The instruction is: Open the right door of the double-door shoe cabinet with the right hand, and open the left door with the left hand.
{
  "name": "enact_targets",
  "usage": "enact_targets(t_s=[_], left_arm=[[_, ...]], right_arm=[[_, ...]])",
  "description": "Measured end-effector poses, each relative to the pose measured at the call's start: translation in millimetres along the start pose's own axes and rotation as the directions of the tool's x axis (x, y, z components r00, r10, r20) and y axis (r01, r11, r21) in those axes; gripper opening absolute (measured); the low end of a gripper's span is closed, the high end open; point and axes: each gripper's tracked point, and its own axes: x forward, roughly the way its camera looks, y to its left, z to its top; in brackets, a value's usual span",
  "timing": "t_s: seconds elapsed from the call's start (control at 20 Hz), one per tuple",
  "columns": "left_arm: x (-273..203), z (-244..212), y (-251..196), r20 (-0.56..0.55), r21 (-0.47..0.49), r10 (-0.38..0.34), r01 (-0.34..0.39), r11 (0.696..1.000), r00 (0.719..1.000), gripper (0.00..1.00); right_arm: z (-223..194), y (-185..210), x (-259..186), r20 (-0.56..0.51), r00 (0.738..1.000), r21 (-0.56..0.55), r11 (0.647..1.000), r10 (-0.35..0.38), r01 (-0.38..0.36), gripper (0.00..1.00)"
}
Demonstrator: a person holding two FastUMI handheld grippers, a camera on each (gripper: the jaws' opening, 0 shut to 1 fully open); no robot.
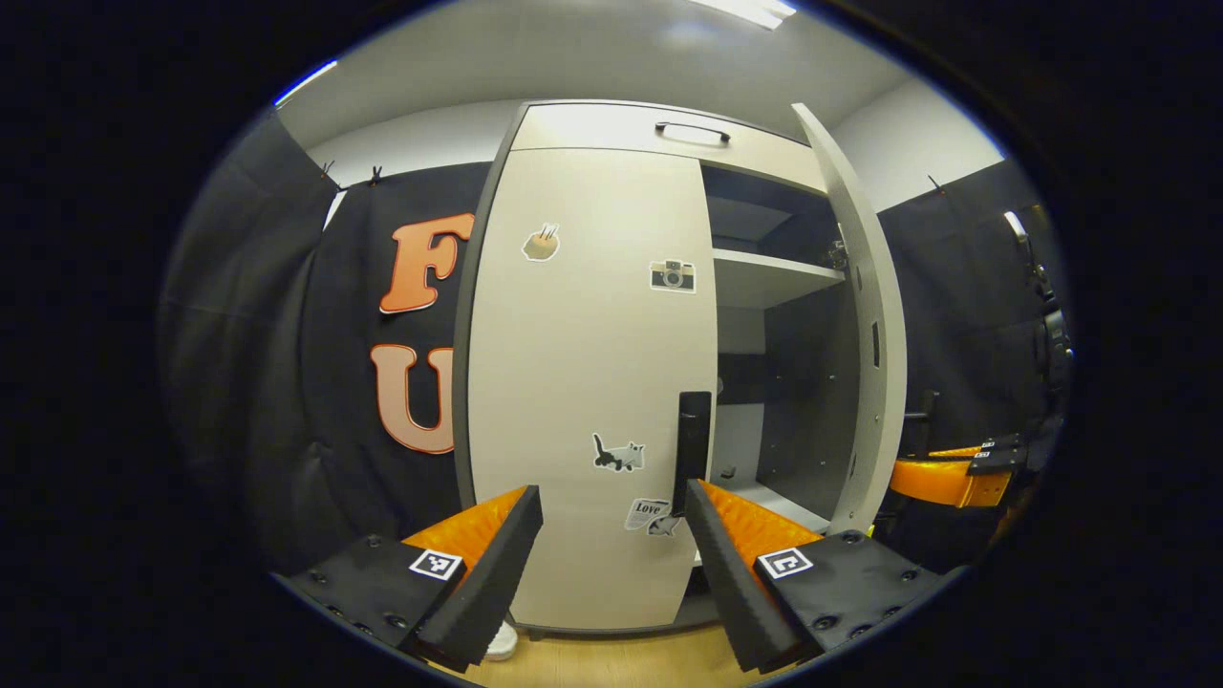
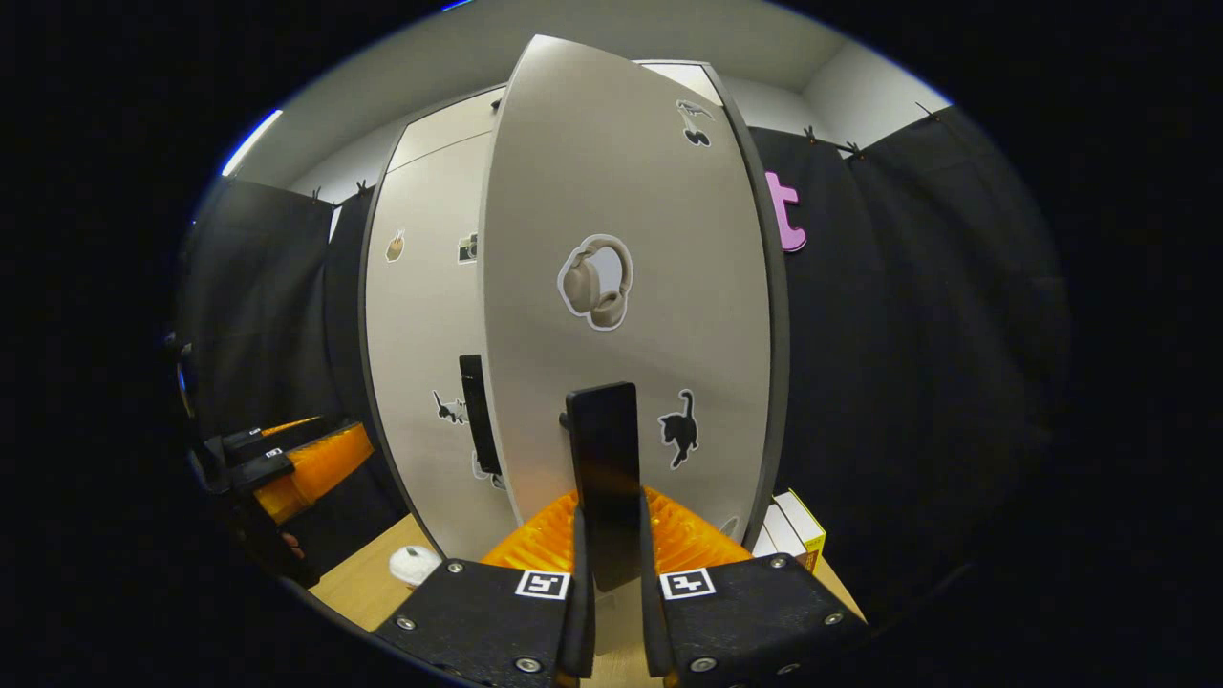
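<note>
Black-draped booth, wooden floor [image 1: 631,659]: shoe cabinet [image 1: 611,129] standing, right door [image 2: 631,287] swung open, left door [image 1: 588,382] closed. Right gripper [image 2: 611,612]: fingers pinching right door's handle [image 2: 604,468]. Left gripper [image 1: 611,554]: fingers spread, near left door's handle [image 1: 692,449].

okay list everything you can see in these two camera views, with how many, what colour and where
shoe cabinet: one, off-white with dark edges, against the booth wall
left door: one, off-white, closed, stickers on it
left door handle: one, black, at the door's inner edge
right door: one, off-white, swung open
right door handle: one, black
shelf: one, off-white, inside the cabinet
boxes: a few, white and yellow, floor right of cabinet
left gripper: open, before the left door handle
right gripper: shut on the right door handle
</note>
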Motion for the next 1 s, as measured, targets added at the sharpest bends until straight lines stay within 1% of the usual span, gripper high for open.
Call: enact_targets(t_s=[0.3,0.35,0.4,0.55,0.6,0.65,0.7,0.75,0.85,1.0], left_arm=[[15.9,-1.6,-20.5,0.001,-0.010,-0.019,0.019,1.000,1.000,0.95],[16.7,-0.1,-24.2,0.004,-0.010,-0.025,0.025,1.000,1.000,0.98],[17.6,-0.5,-27.3,0.003,-0.005,-0.027,0.027,1.000,1.000,0.95],[19.8,-3.0,-34.1,-0.002,0.000,-0.025,0.025,1.000,1.000,0.96],[19.6,-3.2,-37.3,-0.004,-0.003,-0.026,0.026,1.000,1.000,0.96],[19.6,-3.8,-39.6,-0.006,-0.003,-0.026,0.026,1.000,1.000,0.96],[19.3,-5.0,-40.7,-0.007,-0.002,-0.025,0.025,1.000,1.000,0.96],[19.0,-3.8,-42.6,-0.006,0.001,-0.024,0.024,1.000,1.000,0.98],[19.9,-3.3,-44.2,-0.003,0.007,-0.024,0.024,1.000,1.000,0.96],[24.0,-1.8,-52.5,-0.007,0.012,-0.026,0.026,1.000,1.000,0.96]], right_arm=[[-3.4,-31.5,-29.9,0.015,0.999,-0.006,0.999,-0.032,0.032,0.20],[-3.3,-36.0,-33.5,0.024,0.999,-0.011,0.999,-0.030,0.030,0.18],[-3.5,-41.7,-37.1,0.033,0.999,-0.007,1.000,-0.029,0.030,0.18],[-5.3,-56.1,-44.7,0.045,0.999,0.021,0.999,-0.028,0.027,0.18],[-7.8,-61.5,-46.7,0.037,0.999,0.018,0.999,-0.030,0.029,0.18],[-12.8,-67.3,-48.4,0.022,0.999,0.010,0.999,-0.035,0.034,0.21],[-20.0,-73.1,-49.6,0.000,0.999,0.004,0.999,-0.043,0.043,0.18],[-25.2,-78.3,-51.2,-0.016,0.999,0.009,0.999,-0.049,0.049,0.18],[-23.9,-93.1,-55.4,-0.006,0.997,0.039,0.996,-0.077,0.077,0.14],[-23.1,-120.0,-63.8,-0.005,0.991,0.030,0.990,-0.137,0.137,0.08]])
